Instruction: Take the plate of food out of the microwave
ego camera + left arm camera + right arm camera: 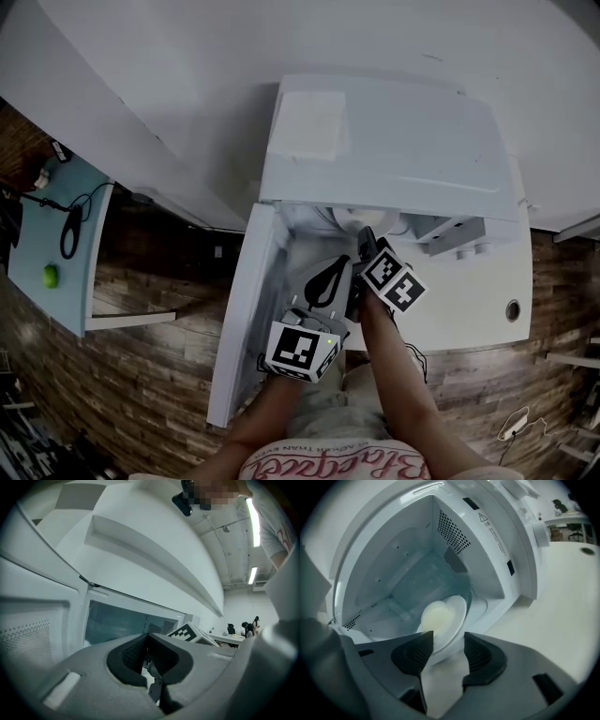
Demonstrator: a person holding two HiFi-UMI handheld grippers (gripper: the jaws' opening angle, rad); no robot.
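Observation:
A white microwave [394, 141] stands on a white counter with its door [246, 309] swung open to the left. Inside its cavity [417, 573] a white plate [457, 613] carries a pale round mound of food [436, 616]. My right gripper [449, 651] is open just in front of the opening, pointing down at the plate's near rim; the rim shows between its pads, untouched. My left gripper [147, 656] hangs level beside the door, its pads together with nothing seen between them. In the head view both grippers, left [330, 278] and right [364, 246], sit before the opening.
The white counter [469, 309] runs to the right of the microwave and has a round cable hole [512, 309]. A light-blue table [37, 234] at the far left holds a green object [50, 275] and a black cable [70, 232]. The floor below is wooden.

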